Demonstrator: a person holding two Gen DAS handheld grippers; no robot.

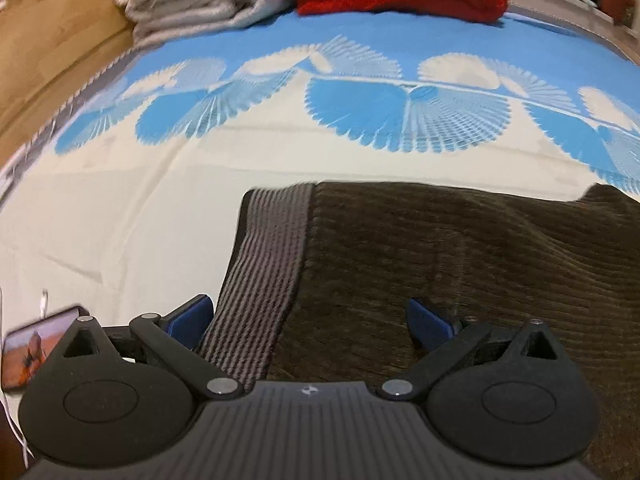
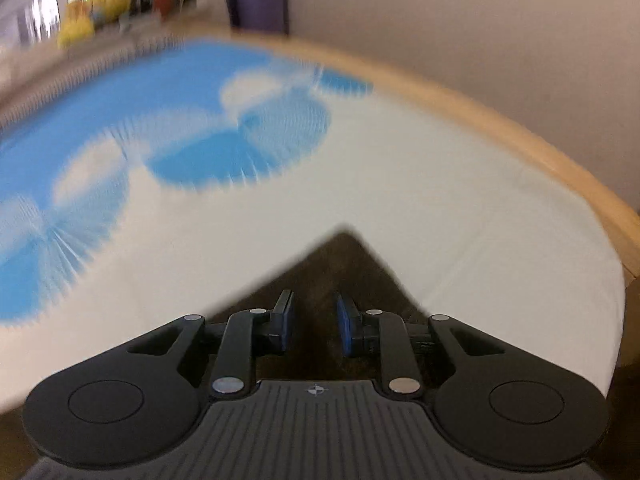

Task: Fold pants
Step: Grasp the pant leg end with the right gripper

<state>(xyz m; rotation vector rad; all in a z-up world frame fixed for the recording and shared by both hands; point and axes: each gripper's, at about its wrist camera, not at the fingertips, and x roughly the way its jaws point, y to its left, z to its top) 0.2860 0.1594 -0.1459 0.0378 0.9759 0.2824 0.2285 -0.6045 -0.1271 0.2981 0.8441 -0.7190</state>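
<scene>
With your left gripper (image 1: pixel 310 320) wide open over the waistband (image 1: pixel 262 276) at 6 o'clock and your right gripper (image 2: pixel 314 326) nearly closed, nothing visibly pinched, above the pants (image 2: pixel 340 264), grab both corners evenly.

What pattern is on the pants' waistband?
Grey and dark narrow stripes on the ribbed elastic waistband; left wrist view shows it best.

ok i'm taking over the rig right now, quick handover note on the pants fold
Left gripper: jaws wide open, low over the waistband end of the brown corduroy pants, gripping nothing.
Right gripper: jaws narrowed around a pointed corner of the pants; a gap shows at the pads, so the grip is unconfirmed.
Pants lie on the blue and white bedsheet.
Done: unclear how many folds.
Left: secure both ends, finish folding.
</scene>
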